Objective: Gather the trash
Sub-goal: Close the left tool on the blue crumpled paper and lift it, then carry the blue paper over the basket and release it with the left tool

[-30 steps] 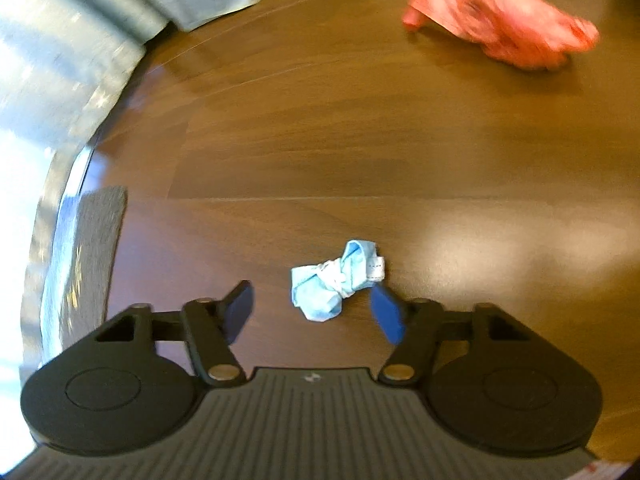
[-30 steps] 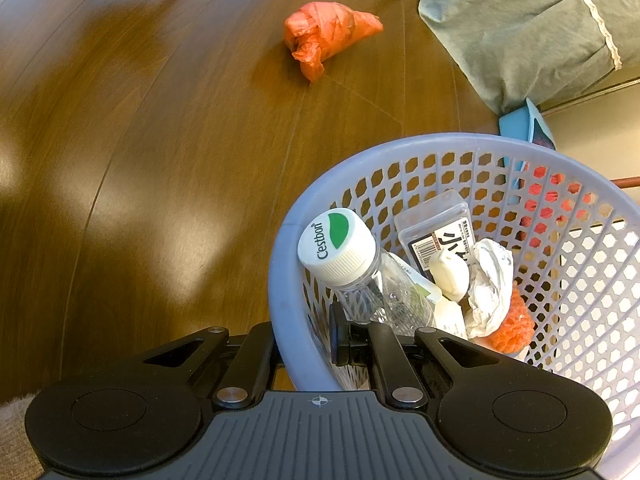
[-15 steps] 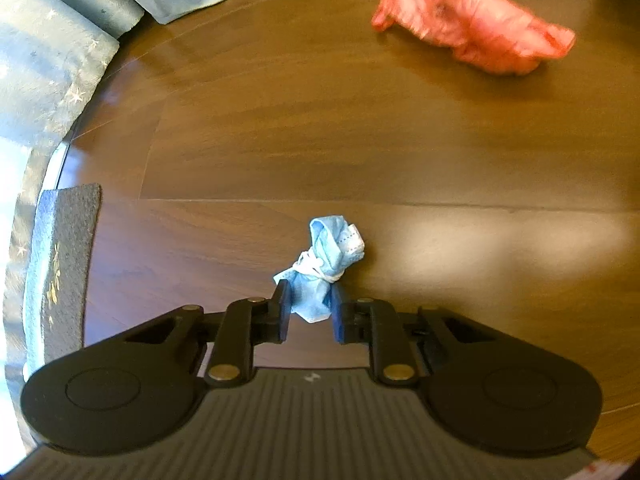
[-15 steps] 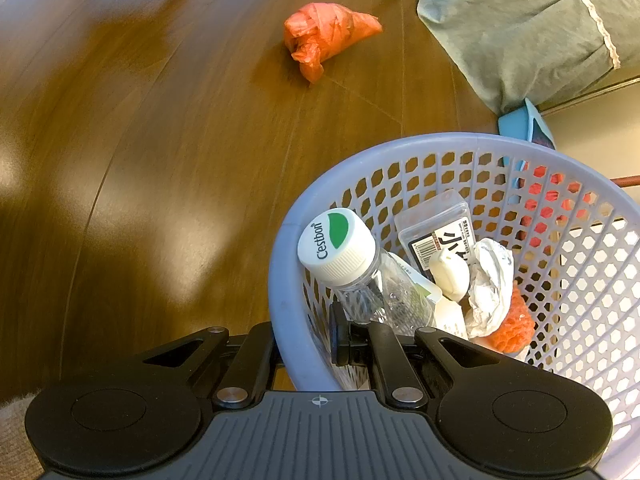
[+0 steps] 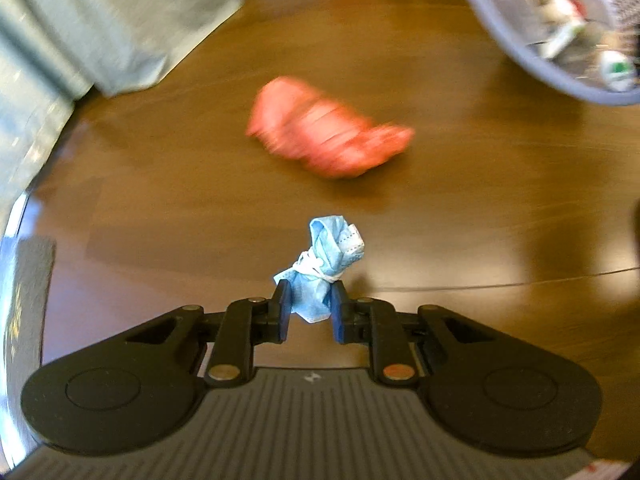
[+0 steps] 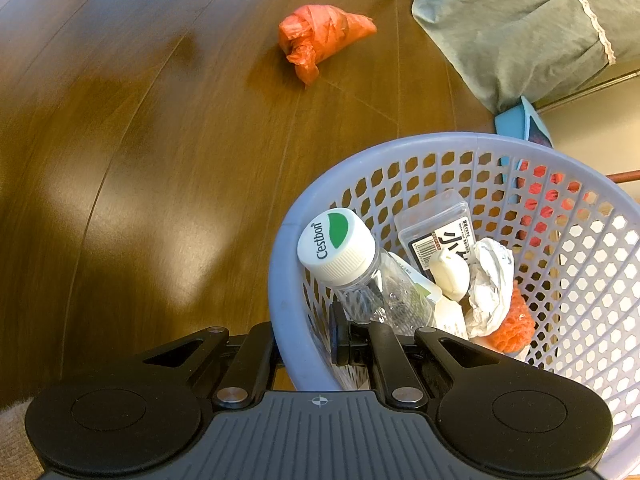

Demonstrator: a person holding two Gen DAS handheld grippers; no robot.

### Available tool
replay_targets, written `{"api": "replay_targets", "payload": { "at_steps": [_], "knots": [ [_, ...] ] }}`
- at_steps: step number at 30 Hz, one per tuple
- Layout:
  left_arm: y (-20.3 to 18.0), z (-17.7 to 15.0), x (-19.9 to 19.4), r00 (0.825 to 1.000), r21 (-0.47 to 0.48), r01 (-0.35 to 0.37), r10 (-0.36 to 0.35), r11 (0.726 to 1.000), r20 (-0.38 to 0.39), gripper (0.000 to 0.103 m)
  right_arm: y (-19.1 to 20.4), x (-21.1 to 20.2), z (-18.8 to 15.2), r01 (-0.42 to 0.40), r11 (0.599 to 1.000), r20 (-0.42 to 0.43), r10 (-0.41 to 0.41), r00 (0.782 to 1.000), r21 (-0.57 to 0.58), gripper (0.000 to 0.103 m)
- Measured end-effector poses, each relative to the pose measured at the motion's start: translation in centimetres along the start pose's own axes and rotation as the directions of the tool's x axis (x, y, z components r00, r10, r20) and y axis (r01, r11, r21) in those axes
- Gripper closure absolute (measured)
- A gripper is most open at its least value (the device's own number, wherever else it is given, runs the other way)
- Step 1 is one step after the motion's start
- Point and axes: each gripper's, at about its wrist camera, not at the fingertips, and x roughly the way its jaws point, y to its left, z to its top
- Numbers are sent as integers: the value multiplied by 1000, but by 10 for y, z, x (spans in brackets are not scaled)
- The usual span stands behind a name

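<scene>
Got it! The left gripper (image 5: 307,311) has just clamped onto the crumpled blue face mask (image 5: 322,270) and lifts it off the floor; the right gripper (image 6: 306,338) pinches the lavender basket (image 6: 400,152) rim. Basket next; orange bag (image 6: 322,42) remains.

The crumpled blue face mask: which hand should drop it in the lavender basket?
Left. The left gripper already pinches the crumpled blue face mask, and the right gripper is clamped on the lavender perforated plastic basket rim, holding it.
</scene>
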Motion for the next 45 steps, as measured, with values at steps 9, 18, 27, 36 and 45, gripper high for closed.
{"api": "replay_targets", "payload": {
  "at_steps": [9,18,27,36,45],
  "knots": [
    [-45,22,-29,993,77,72,-78,994,88,86,0,0,0,0,1000,2,0,1000,5,98],
    [-50,29,-38,988,93,90,-101,992,118,86,1,0,0,0,1000,2,0,1000,5,98],
    [-65,39,-48,981,134,111,-131,985,145,87,1,0,0,0,1000,3,0,1000,8,98],
    [-74,53,-52,974,160,127,-154,979,165,87,2,0,0,0,1000,4,0,1000,10,98],
    [-79,55,-53,973,174,137,-165,975,160,86,1,-1,-1,-1,1000,6,0,1000,7,98]
  ]
}}
